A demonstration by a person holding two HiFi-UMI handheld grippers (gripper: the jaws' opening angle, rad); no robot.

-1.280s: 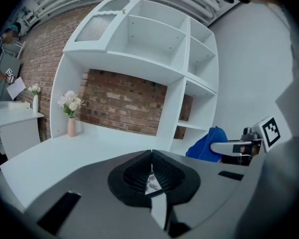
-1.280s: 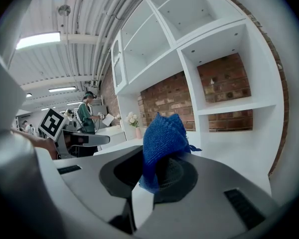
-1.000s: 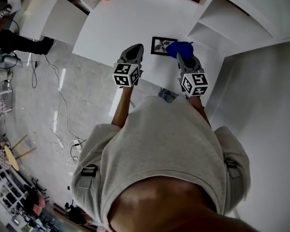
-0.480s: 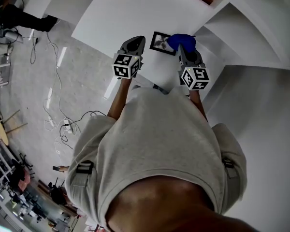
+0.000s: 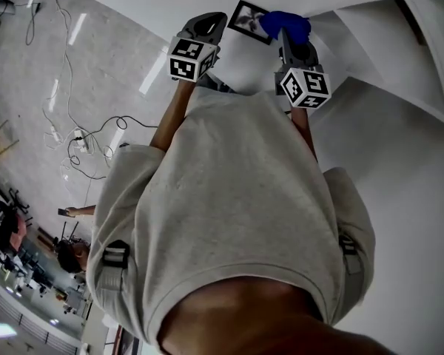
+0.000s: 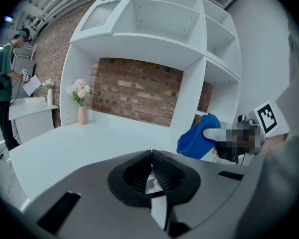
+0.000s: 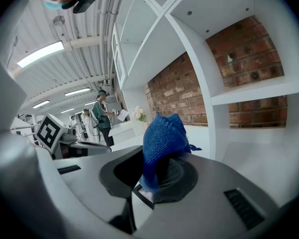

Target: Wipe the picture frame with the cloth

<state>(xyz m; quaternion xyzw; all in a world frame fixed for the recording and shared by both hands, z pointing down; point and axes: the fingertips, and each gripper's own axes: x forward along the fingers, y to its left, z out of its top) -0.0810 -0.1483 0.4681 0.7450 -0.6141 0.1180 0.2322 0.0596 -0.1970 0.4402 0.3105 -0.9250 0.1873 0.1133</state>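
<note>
The black picture frame [image 5: 249, 19] is on the white table [image 5: 155, 2], at the top of the head view. A blue cloth [image 5: 285, 24] covers its right edge; my right gripper [image 5: 286, 37] is shut on that cloth, which bunches up over the jaws in the right gripper view [image 7: 162, 143]. My left gripper [image 5: 209, 25] hovers just left of the frame with its jaws closed together and nothing held [image 6: 151, 156]. From the left gripper view the cloth [image 6: 195, 137] hangs to the right, above the table.
White shelving [image 6: 154, 29] with a brick back wall [image 6: 134, 91] rises behind the table. A pink vase of flowers [image 6: 81, 103] stands at the table's far left. Cables [image 5: 89, 139] lie on the floor. People stand in the background [image 7: 100, 116].
Both grippers and the frame sit higher in the head view as the head tips further down. The right gripper keeps the cloth at the frame's right edge; the left stays beside the frame.
</note>
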